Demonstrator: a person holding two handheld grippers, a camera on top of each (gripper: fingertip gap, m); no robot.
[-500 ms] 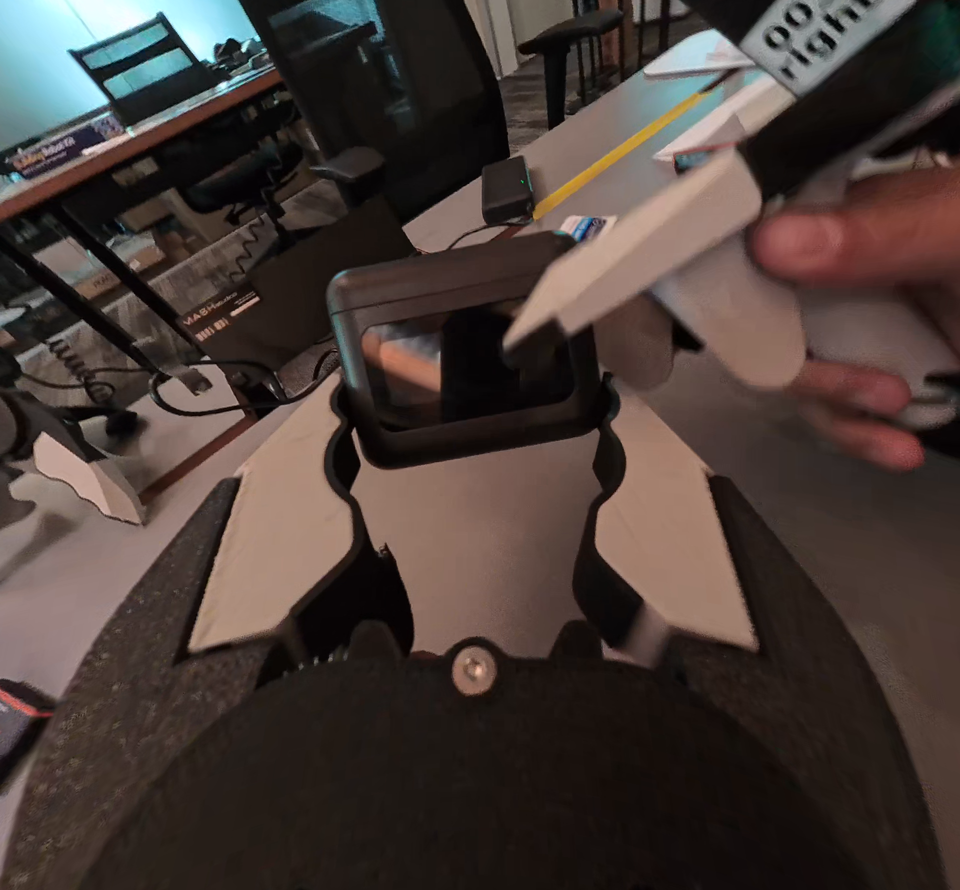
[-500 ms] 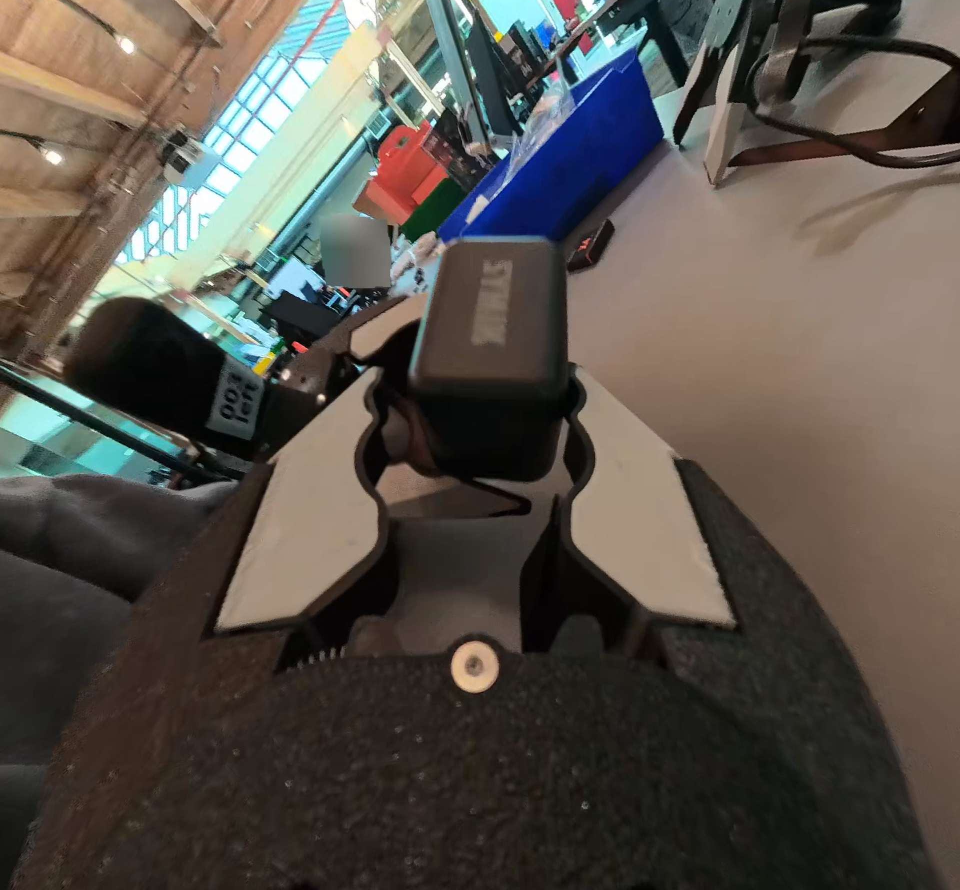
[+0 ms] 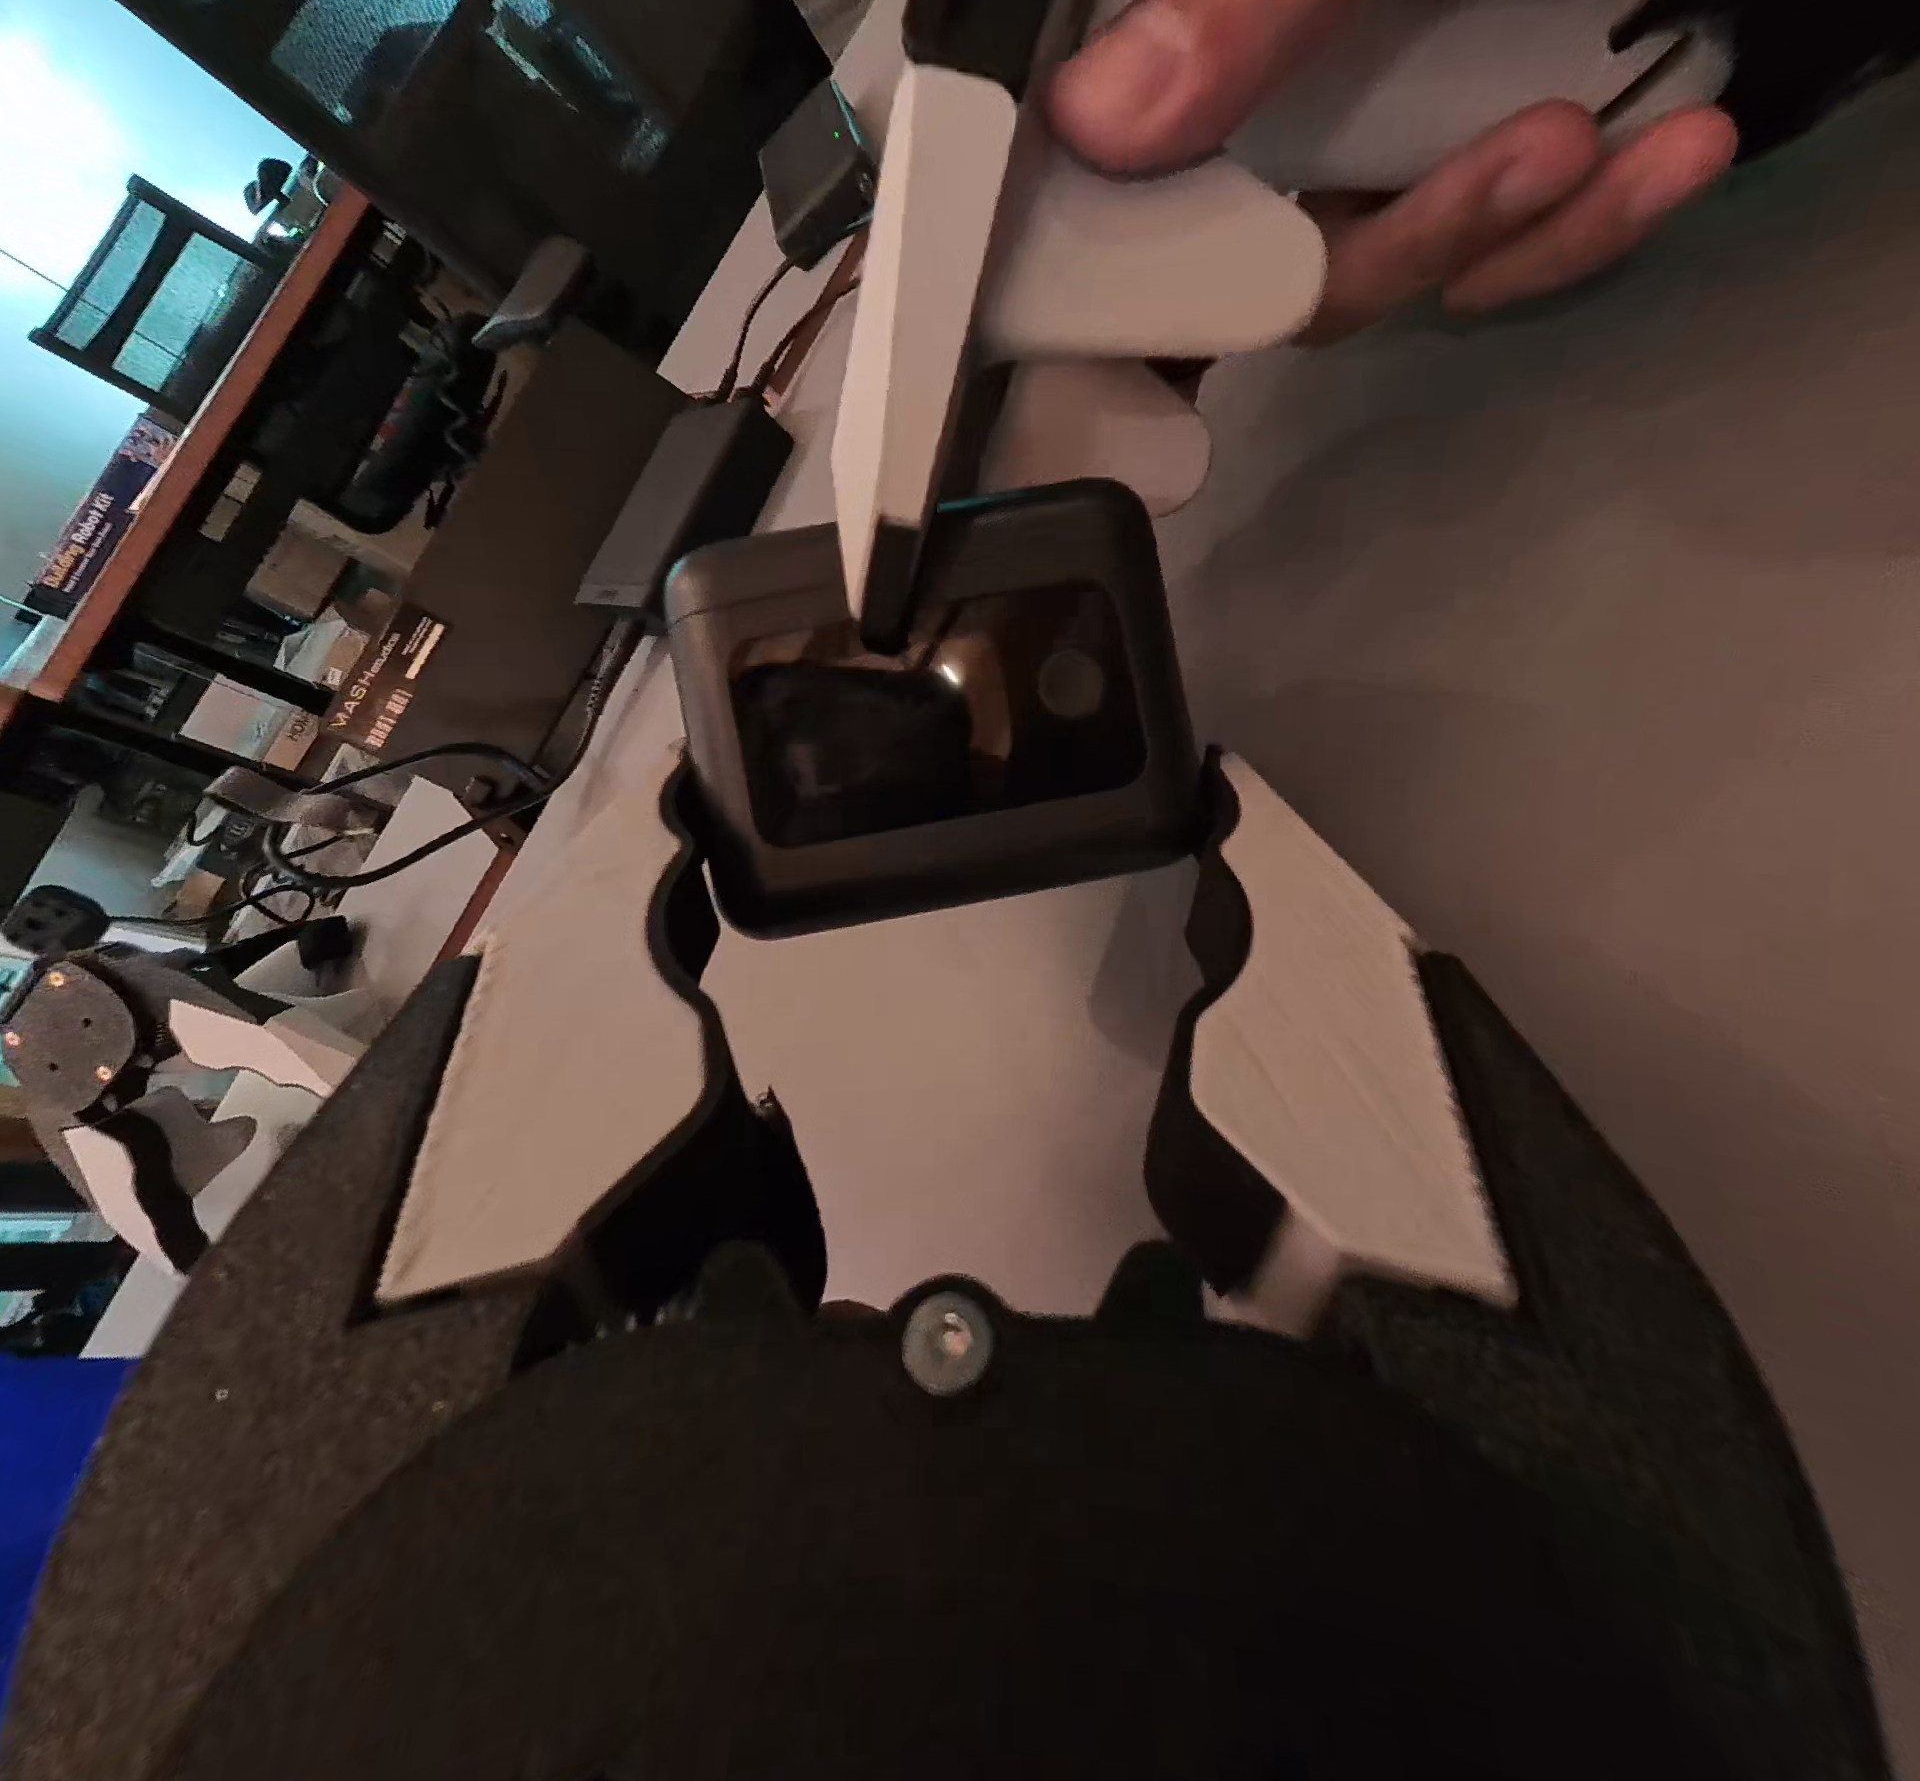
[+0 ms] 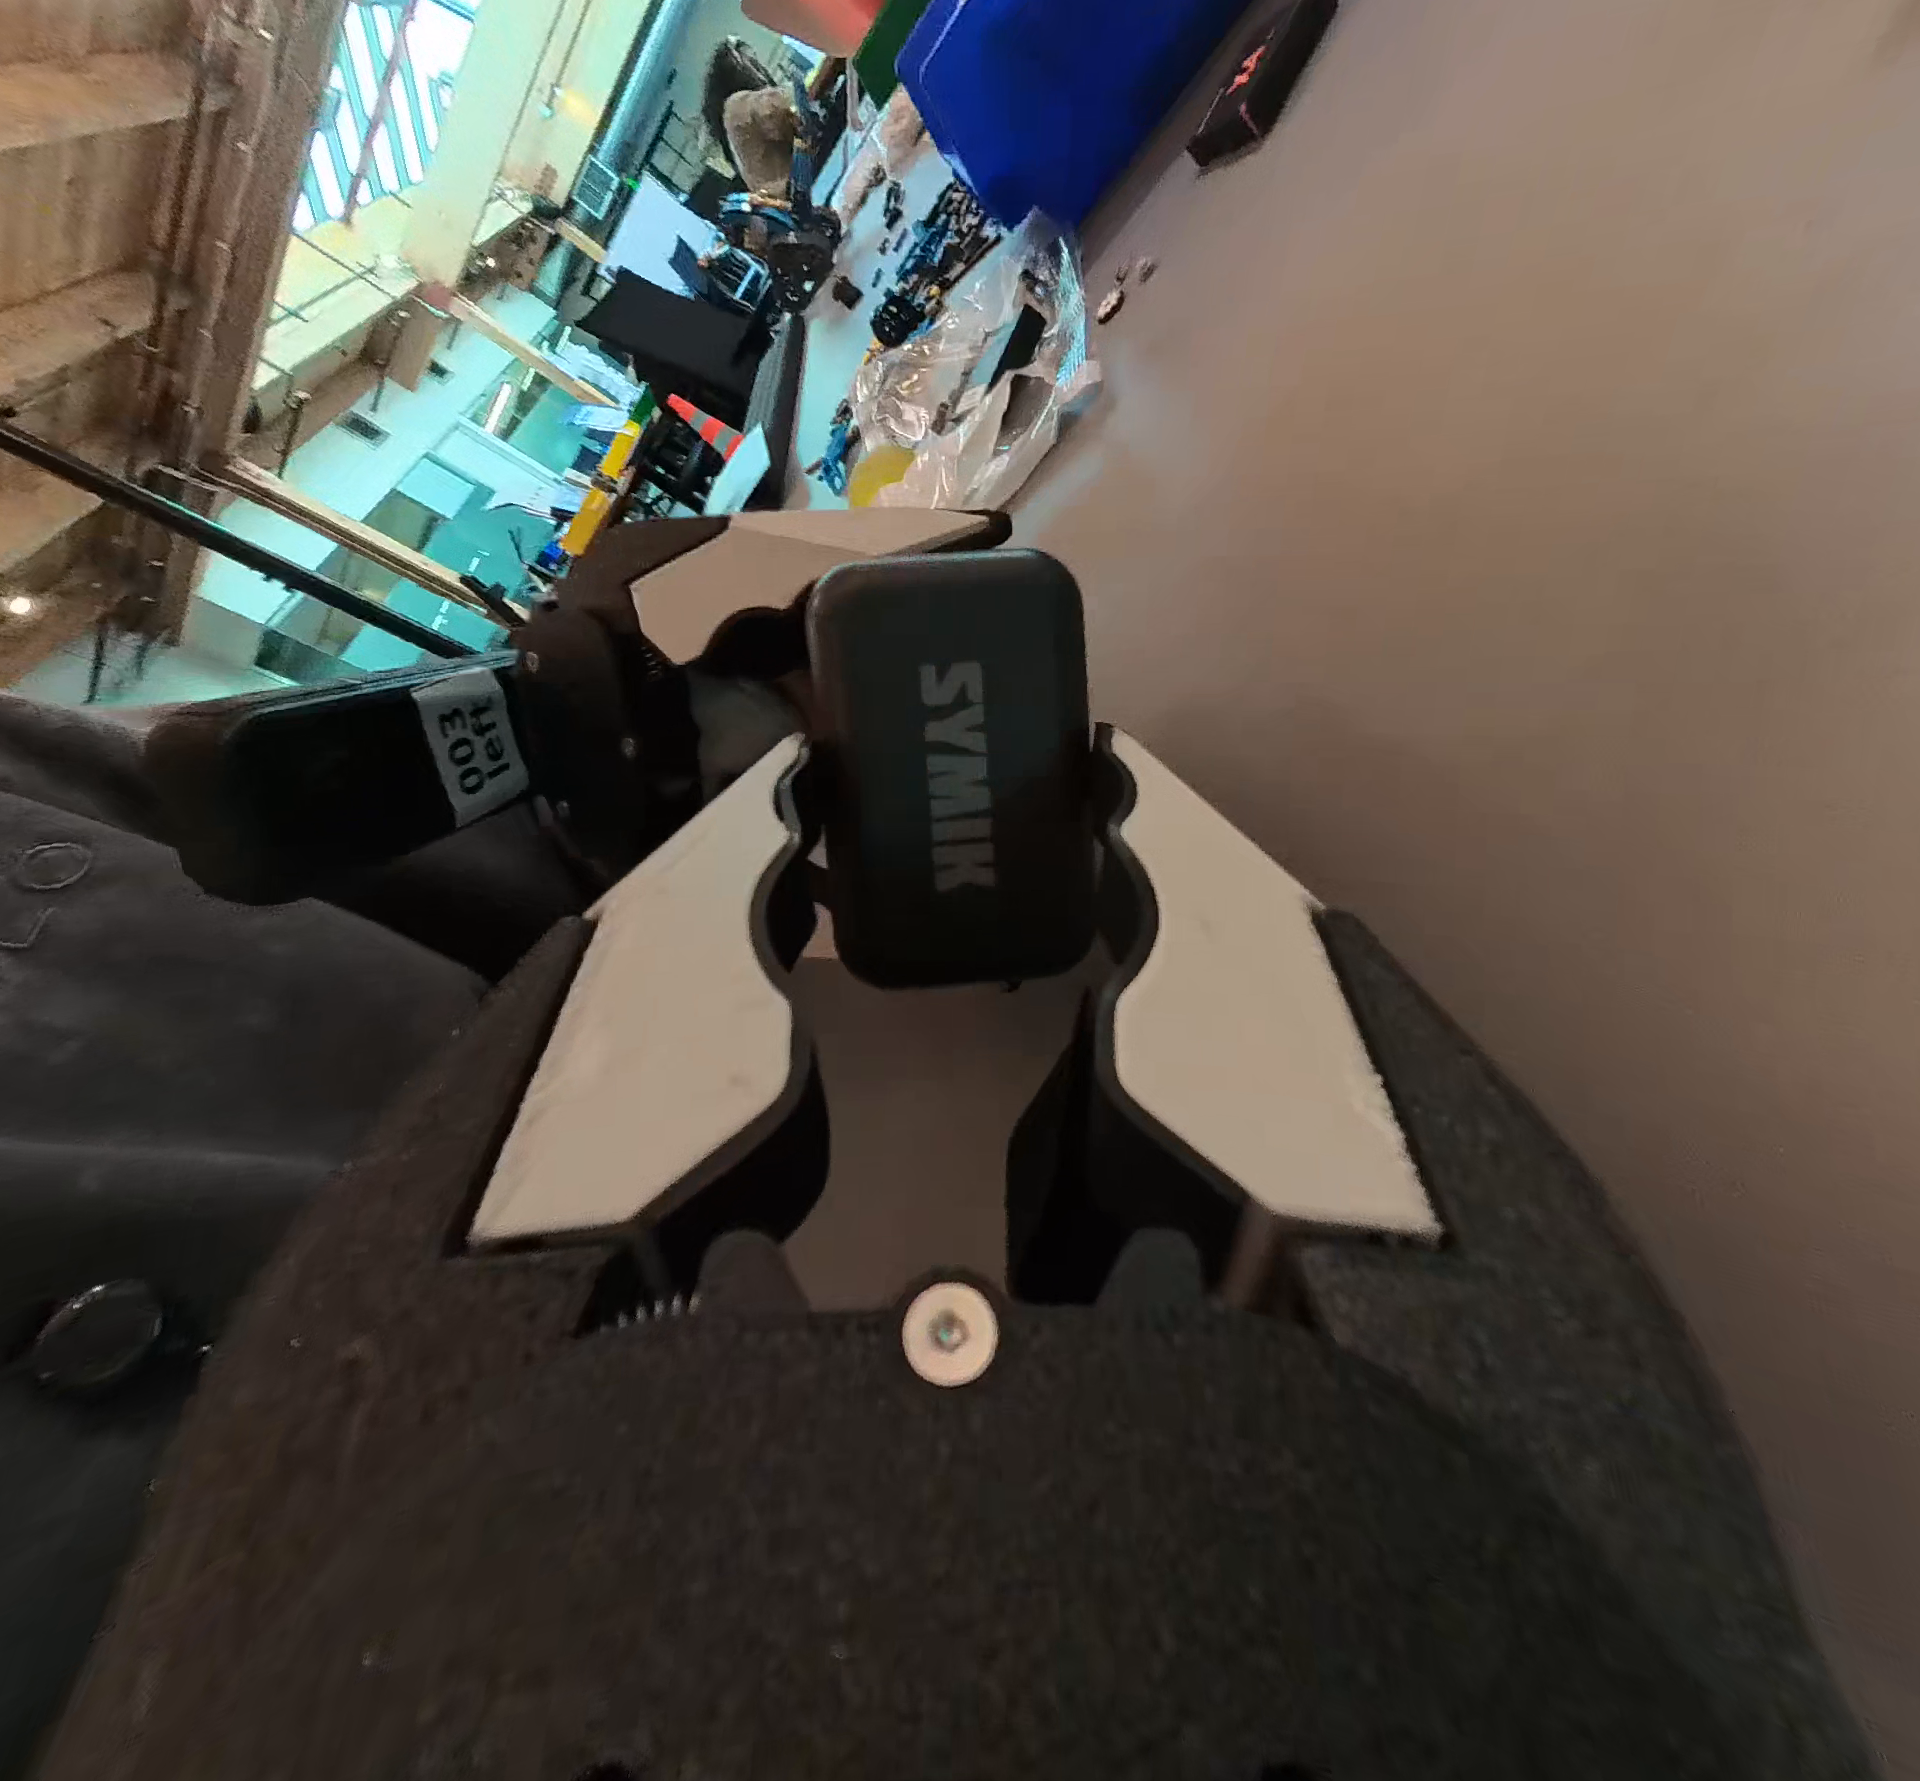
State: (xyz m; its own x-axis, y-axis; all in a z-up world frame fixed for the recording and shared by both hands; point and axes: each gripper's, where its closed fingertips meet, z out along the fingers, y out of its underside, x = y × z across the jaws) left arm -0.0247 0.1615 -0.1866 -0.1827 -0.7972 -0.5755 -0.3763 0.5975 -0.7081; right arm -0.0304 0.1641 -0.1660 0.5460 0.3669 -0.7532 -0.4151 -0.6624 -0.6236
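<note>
**Small dark case held between two grippers above a grey table**

The left gripper [image 3: 940, 801] was clamped on the lower part of a small dark case [image 3: 925, 713], whose open interior faced the left wrist camera; a dark rounded object and a small pale round spot were seen inside it. The case was held in the air over the grey table [image 3: 1558, 692]. From above, one white finger [image 3: 914, 360] of the right gripper was reached down to the case's upper rim, its dark tip at the opening. A hand [image 3: 1455, 121] was seen wrapped around that gripper's white body.

In the right wrist view, the right gripper [image 4: 951, 796] was closed on the case's dark lid [image 4: 951, 765], which bore pale lettering and was flanked tightly by both white fingers. The left gripper's black body was seen just behind the lid, to the left. A blue bin [image 4: 1091, 17] and a small black box [image 4: 1262, 74] were set well apart on the table, beyond the grippers.
</note>
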